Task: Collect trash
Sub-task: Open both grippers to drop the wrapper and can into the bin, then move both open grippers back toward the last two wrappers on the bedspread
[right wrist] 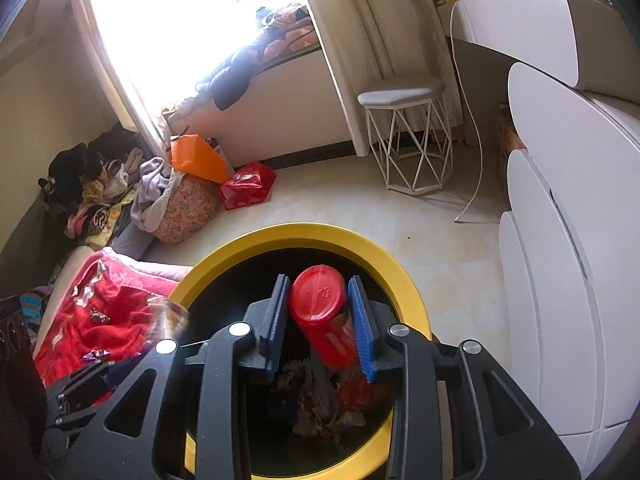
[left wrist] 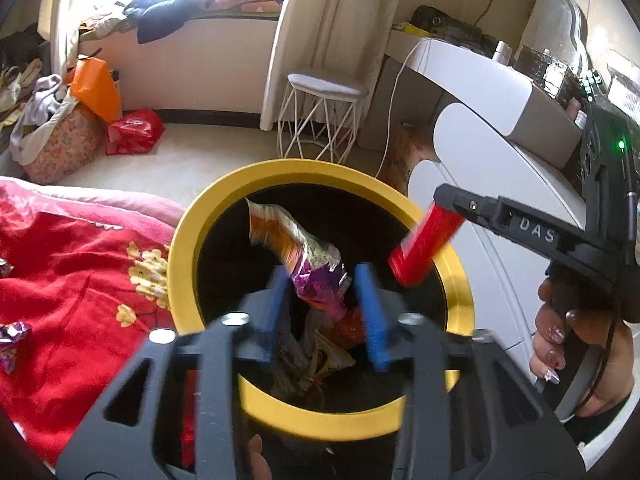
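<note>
We hold both grippers above a black bin with a yellow rim [left wrist: 180,248]. Our left gripper [left wrist: 326,312] has its blue jaws apart, and a crinkled snack wrapper [left wrist: 304,252] hangs loose between and just ahead of them, over the bin's mouth. Our right gripper [right wrist: 320,320] has a red tube [right wrist: 324,312] between its jaws; we cannot tell whether both pads press on it. More wrappers lie in the bin below.

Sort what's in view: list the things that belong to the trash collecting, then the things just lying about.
Job: yellow-rimmed bin; snack wrapper; red can; loose wrappers on the red blanket.
Lying about: wire stool; orange bag; floral bag; clothes pile.
</note>
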The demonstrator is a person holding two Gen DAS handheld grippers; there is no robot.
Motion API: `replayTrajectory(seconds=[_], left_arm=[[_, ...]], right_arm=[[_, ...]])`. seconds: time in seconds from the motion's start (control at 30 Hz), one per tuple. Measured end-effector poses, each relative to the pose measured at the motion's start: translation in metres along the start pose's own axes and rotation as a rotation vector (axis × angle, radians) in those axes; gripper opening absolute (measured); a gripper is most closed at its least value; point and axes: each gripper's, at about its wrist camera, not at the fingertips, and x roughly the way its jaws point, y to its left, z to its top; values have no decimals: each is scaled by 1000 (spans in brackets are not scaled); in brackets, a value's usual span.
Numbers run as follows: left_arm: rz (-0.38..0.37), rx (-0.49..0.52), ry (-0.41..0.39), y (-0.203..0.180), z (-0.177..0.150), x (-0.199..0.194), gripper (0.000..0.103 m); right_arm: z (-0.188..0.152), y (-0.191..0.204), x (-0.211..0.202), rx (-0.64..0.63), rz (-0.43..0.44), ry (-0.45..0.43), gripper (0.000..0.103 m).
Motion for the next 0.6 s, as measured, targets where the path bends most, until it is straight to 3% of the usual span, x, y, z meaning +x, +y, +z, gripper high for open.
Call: replayTrajectory(seconds=[0.1,0.17,0.23,0.27,0.6], left_arm=[[-4,-5,-12,2,2,-6,56],[1,-1,-20,2,2,-11,67],[13,-6,-26,3,2,-17,89],[15,-11,-31,5,1,-20,92],[78,-47,-66,17,-6,-51,92]], right_arm=[[0,2,-2,-5,-2,-7,44],[0,3,-4,-11,1,-11,46],[0,6,-7,-15,1,-20,49],[0,7,-9,-16,4,-23,52],[0,26,-25,-77,18,-57,66]])
